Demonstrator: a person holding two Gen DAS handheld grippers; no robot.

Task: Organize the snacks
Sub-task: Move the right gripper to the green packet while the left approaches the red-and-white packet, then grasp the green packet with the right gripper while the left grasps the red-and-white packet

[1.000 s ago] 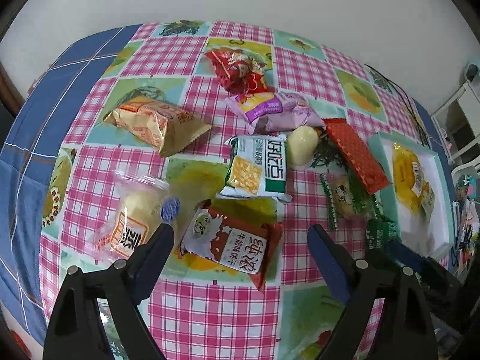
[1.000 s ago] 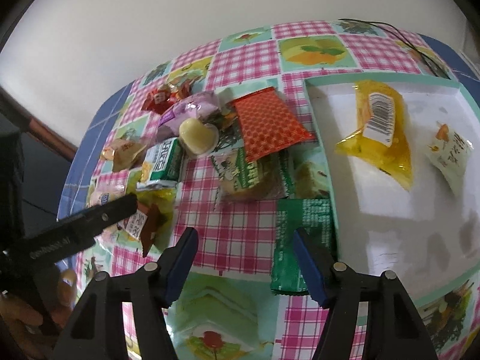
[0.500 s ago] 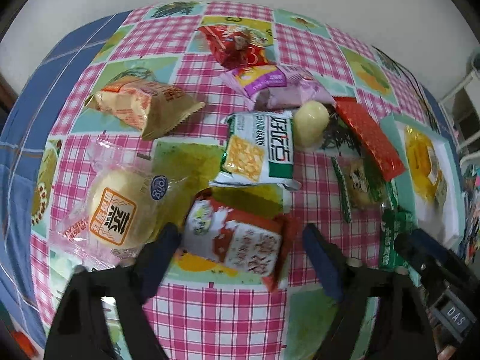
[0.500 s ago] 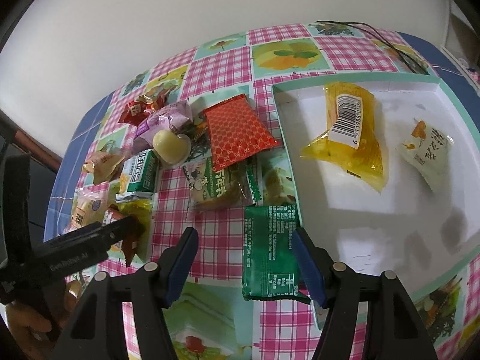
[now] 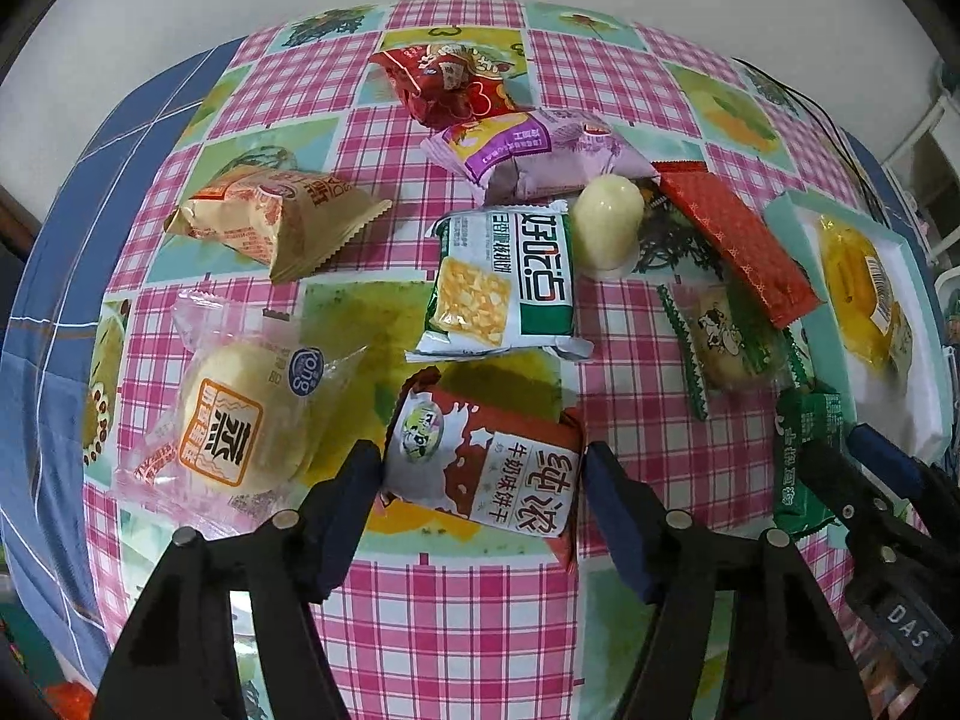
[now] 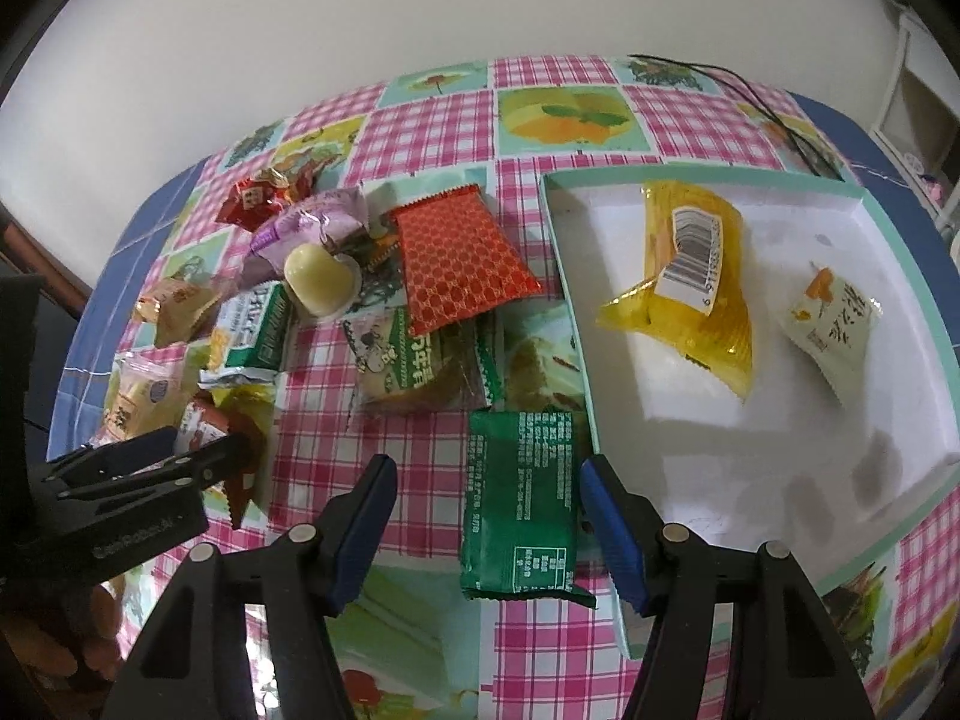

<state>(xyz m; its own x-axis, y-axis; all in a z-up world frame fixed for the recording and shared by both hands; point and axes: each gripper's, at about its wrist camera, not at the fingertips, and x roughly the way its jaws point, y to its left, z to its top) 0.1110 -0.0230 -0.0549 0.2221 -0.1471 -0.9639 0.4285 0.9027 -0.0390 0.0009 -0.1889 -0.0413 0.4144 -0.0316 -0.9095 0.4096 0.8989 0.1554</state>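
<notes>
A red-brown milk biscuit packet (image 5: 480,468) lies flat on the checked tablecloth. My left gripper (image 5: 480,471) points down over it with a finger at each side, and its jaws are closing; the pads reach the packet's edges without squeezing it. A dark green packet (image 6: 519,510) lies between the open fingers of my right gripper (image 6: 486,474), close to the right finger and beside the tray's corner. The white tray (image 6: 708,171) with a teal rim holds a yellow packet (image 6: 690,276) and a small white packet (image 6: 834,324).
Loose snacks crowd the cloth: a white-green cracker packet (image 5: 504,282), a clear bun packet (image 5: 240,414), an orange packet (image 5: 276,222), a purple packet (image 5: 540,147), a cream jelly cup (image 5: 606,222), a red patterned packet (image 5: 738,240). A black cable (image 6: 774,114) lies behind the tray.
My left gripper has come down over the milk biscuit packet and its jaws have narrowed around it. The right gripper has tipped, and the green packet now lies further in between its fingers.
</notes>
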